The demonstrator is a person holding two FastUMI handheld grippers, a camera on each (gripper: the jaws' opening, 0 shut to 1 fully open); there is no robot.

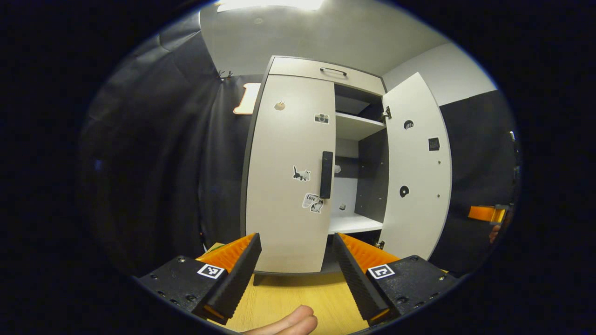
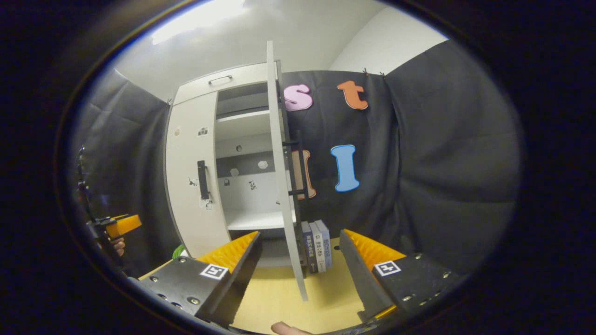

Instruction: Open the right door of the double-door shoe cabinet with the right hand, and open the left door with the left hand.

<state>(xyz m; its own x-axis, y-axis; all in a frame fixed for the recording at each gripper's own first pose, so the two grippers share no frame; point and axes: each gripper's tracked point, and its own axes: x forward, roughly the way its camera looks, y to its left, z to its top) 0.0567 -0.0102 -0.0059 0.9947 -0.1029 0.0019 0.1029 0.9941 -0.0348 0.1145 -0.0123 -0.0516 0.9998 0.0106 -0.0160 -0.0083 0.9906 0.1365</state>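
L gripper (image 1: 296, 260): fingers wide, empty; black handle (image 1: 326, 174) of shut left door (image 1: 286, 186) ahead, apart. Misaim, you'll clip the stickers. R gripper (image 2: 300, 260) wide beside open right door (image 2: 281, 186).

A light wooden floor (image 1: 298, 298) runs up to the far wall, pale yellow and bare in the near part. Three books (image 2: 316, 245) stand upright side by side on it in the right gripper view, spines facing out, close against the black cloth (image 2: 419, 163) that drapes the booth in loose folds. Above, a white ceiling (image 1: 354, 37) carries a bright light panel (image 1: 270, 4) at its far edge.
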